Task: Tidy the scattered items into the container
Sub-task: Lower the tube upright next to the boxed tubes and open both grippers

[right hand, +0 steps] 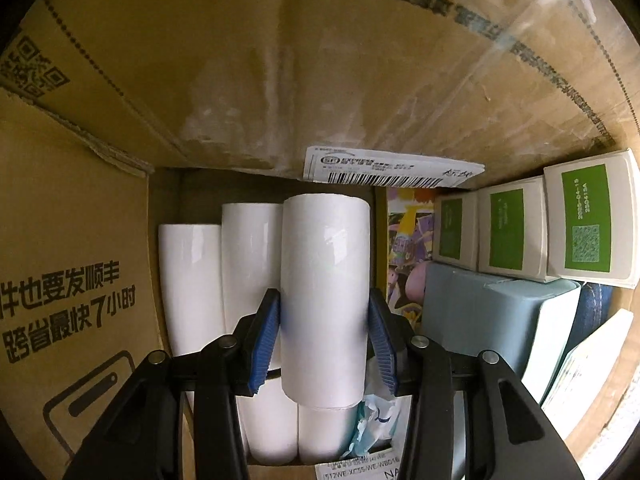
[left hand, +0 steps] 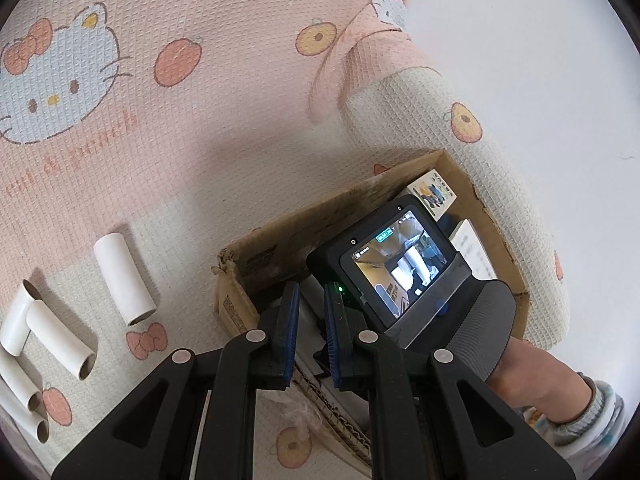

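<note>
Reaching down inside the cardboard box (right hand: pixel 100 272), the right claw (right hand: pixel 323 336) grips a white tube (right hand: pixel 324 280) between its blue pads, just above three more white tubes (right hand: pixel 192 280) lying side by side on the box floor. Small green-labelled boxes (right hand: pixel 504 232) and a blue pack (right hand: pixel 480 312) fill the other side. The left claw (left hand: pixel 311 336) hangs over the box rim, nearly closed, seemingly on nothing, though the view there is crowded. Four loose tubes (left hand: pixel 124 280) lie on the patterned mat (left hand: pixel 200 120) beside the box.
</note>
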`<state>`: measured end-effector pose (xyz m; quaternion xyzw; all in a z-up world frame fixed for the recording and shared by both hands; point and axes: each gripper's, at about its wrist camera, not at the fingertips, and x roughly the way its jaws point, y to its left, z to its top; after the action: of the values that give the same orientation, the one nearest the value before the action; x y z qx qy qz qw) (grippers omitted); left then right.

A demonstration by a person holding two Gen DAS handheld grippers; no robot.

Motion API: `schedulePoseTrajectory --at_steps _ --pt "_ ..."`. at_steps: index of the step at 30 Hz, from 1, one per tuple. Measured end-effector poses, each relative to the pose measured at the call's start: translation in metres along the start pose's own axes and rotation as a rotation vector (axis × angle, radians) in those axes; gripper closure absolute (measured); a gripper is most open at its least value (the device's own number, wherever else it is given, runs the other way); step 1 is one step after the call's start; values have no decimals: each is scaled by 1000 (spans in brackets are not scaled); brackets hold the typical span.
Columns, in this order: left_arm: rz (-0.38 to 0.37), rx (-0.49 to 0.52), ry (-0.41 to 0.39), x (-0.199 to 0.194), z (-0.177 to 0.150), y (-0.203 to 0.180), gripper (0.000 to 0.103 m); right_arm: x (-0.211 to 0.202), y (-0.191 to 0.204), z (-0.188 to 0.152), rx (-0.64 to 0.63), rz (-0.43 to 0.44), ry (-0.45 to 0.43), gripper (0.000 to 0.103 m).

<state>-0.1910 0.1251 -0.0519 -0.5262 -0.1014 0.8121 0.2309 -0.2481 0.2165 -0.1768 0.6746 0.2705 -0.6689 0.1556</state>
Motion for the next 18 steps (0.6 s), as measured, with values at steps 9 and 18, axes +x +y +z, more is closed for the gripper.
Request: schedulePoseTrajectory --at_steps 9,18 --pt "-10 6 -12 -4 -1 0 77 -5 -8 -5 10 1 23 62" --pt "-23 54 -82 -22 -10 -5 61 -57 -17 -32 23 -44 -111 62"
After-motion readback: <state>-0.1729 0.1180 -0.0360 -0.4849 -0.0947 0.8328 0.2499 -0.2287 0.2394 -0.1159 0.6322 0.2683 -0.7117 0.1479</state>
